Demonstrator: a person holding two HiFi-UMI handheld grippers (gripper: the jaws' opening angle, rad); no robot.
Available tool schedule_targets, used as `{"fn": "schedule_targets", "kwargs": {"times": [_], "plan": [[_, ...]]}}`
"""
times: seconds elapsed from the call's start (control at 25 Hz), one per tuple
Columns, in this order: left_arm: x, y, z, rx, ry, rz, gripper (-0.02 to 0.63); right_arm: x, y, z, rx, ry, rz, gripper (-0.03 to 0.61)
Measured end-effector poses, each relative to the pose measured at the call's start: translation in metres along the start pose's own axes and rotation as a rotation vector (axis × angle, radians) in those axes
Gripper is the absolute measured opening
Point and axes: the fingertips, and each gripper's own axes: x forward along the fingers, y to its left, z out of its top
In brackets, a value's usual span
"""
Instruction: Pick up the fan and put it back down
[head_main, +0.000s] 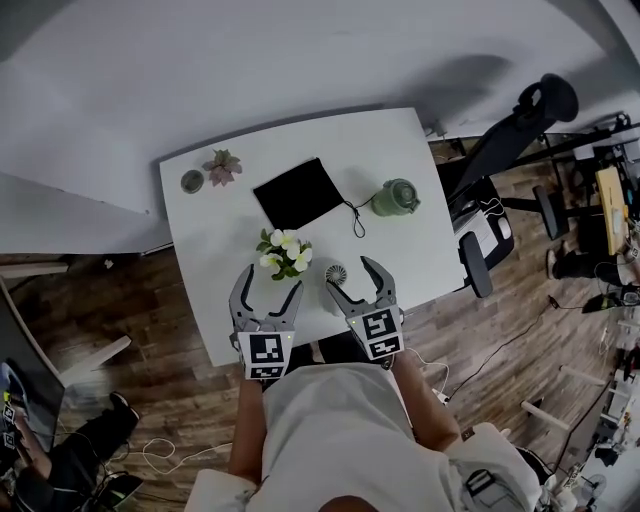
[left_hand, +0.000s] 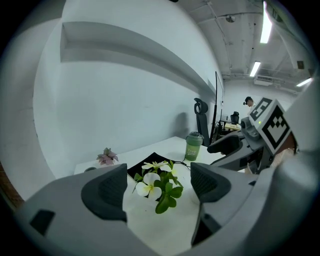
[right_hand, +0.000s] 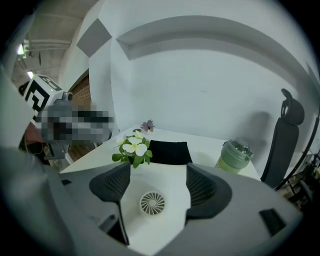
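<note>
A small white fan (head_main: 335, 275) with a round grille stands on the white table (head_main: 400, 150) near its front edge. In the right gripper view the fan (right_hand: 152, 203) sits between and just beyond the two jaws, untouched. My right gripper (head_main: 352, 279) is open, its jaws wide on either side of the fan. My left gripper (head_main: 268, 292) is open too and holds nothing; it hovers at the table's front edge, just before a white flower bunch (head_main: 284, 254). The flower bunch (left_hand: 159, 186) shows between the left jaws, some way ahead.
A black pad (head_main: 299, 192) lies mid-table with a cord running to a green lidded cup (head_main: 395, 198). A pink plant (head_main: 221, 166) and a small round dish (head_main: 192, 181) sit at the far left corner. A black office chair (head_main: 500, 140) stands right of the table.
</note>
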Motion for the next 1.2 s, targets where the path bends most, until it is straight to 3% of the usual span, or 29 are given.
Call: {"fn": "schedule_targets", "kwargs": {"times": [1.0, 1.2], "plan": [[0.041, -0.016, -0.057, -0.024, 0.176, 0.001, 0.413, 0.061, 0.002, -0.074, 0.044, 0.176, 0.150, 0.375], [0.044, -0.018, -0.059, -0.006, 0.181, 0.002, 0.419, 0.067, 0.008, -0.088, 0.049, 0.210, 0.170, 0.390]]}}
